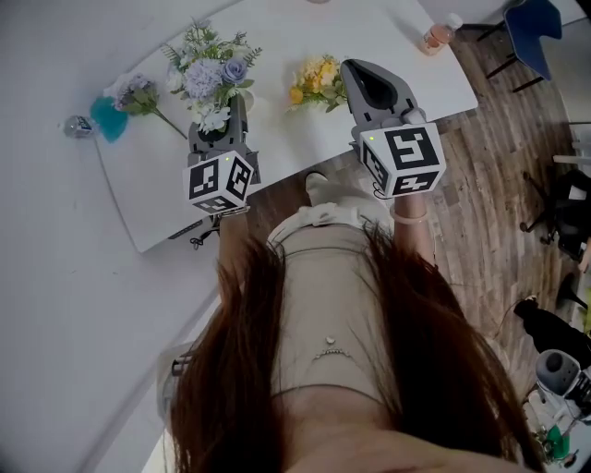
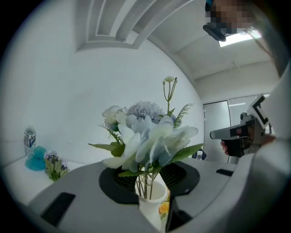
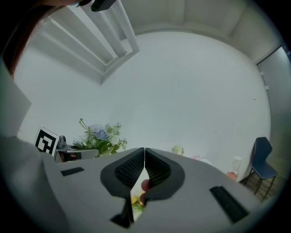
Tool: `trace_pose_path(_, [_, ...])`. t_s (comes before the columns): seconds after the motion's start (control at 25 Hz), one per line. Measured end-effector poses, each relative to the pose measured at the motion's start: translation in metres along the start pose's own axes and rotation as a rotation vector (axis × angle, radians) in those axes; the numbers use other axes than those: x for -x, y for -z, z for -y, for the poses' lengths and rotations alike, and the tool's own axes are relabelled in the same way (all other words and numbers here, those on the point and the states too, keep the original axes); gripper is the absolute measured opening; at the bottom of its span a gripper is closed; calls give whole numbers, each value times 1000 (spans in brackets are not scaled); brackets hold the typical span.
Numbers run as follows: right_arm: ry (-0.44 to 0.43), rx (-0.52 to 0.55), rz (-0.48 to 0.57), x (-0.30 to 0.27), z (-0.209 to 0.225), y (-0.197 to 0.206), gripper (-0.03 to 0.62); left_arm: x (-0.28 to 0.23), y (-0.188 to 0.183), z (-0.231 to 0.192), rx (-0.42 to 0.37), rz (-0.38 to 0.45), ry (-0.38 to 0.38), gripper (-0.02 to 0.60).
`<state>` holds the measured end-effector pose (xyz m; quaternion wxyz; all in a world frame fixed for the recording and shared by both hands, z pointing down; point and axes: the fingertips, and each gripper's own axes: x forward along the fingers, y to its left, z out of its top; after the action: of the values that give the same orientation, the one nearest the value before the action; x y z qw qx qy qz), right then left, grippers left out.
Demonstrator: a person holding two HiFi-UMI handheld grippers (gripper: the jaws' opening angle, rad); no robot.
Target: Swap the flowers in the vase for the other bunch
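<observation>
A white vase (image 2: 152, 200) with a yellow flower print holds a bunch of blue and white flowers (image 2: 145, 136). It stands between the jaws of my left gripper (image 2: 150, 182), whose pads press on its sides. From the head view, the left gripper (image 1: 220, 125) sits under that bunch (image 1: 211, 74) at the table's near edge. A yellow bunch (image 1: 317, 81) lies just left of my right gripper's tip (image 1: 355, 69). The right gripper (image 3: 144, 157) is shut; yellow petals (image 3: 136, 202) show below the jaws. Whether a stem is pinched I cannot tell.
The white table (image 1: 305, 139) also carries a small purple bunch (image 1: 137, 92), a teal object (image 1: 109, 118) and a small metal thing (image 1: 78, 127) at its left end. A bottle of orange liquid (image 1: 439, 35) stands far right. A blue chair (image 1: 534, 28) is beyond.
</observation>
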<state>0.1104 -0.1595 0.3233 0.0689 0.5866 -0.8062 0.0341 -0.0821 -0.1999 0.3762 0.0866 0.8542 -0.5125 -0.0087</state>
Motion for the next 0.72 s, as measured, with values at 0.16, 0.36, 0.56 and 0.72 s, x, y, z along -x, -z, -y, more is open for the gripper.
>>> trace_pose_path(0.16, [0, -15, 11, 2, 0, -1, 28, 3, -13, 3, 5, 18, 13, 121])
trace_pose_path(0.36, [1, -33, 15, 4, 2, 1, 28, 6, -27, 6, 8, 39, 22, 117])
trace_pose_path(0.56, [-1, -45, 17, 7, 4, 4, 28, 11, -46, 12, 0, 75, 31, 114])
trace_pose_path(0.72, [-1, -53, 26, 10, 5, 3, 28, 16, -63, 15, -9, 102, 37, 112])
